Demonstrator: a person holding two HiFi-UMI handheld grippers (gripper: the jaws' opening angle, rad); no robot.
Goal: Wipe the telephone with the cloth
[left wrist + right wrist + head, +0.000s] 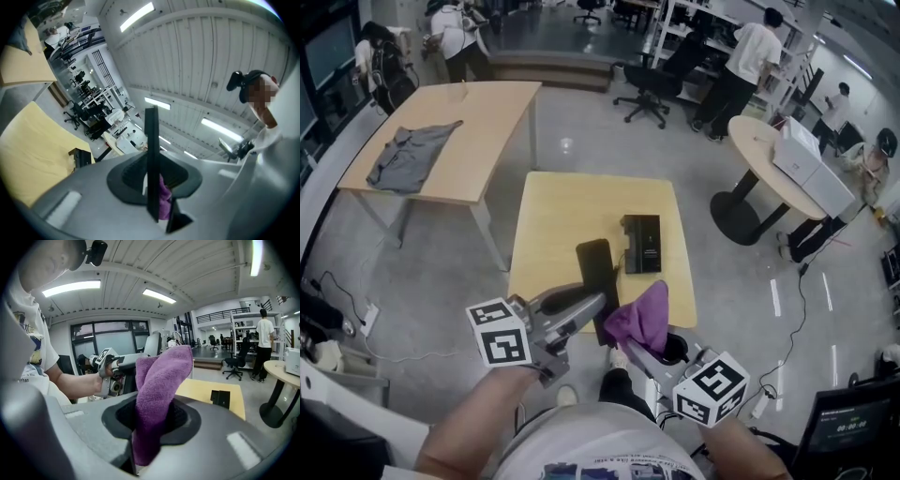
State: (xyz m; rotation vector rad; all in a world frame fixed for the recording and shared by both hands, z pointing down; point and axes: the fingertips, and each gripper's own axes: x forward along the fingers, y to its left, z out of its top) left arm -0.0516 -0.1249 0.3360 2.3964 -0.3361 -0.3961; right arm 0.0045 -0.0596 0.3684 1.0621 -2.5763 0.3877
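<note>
Quick status from my end. My left claw (pixel 598 302) is clamped on the telephone (pixel 596 272), a flat dark slab that I'm holding up off the counter (pixel 562 206), out over its near edge. In the left gripper view it sits edge-on between the jaws, pinched low so most of its length sticks out free. I reckon that's the point of the hold: both faces are exposed for wiping.

My right claw (pixel 636 345) is closed on the purple cloth (pixel 642 317), gripped near the bottom so a big loose fold stands up past the jaws. That soft bunch is what should meet the slab, not the hard jaws. The cloth is right beside the telephone's lower end, though I can't tell if they actually touch.

There's also a black boxy unit (pixel 642 244) lying flat on the counter further out. It might be the base, but it's too small to say.

My guess is I'm at the bring-them-together stage. The risk is pressing hard enough to twist the slab in the pinch.
</note>
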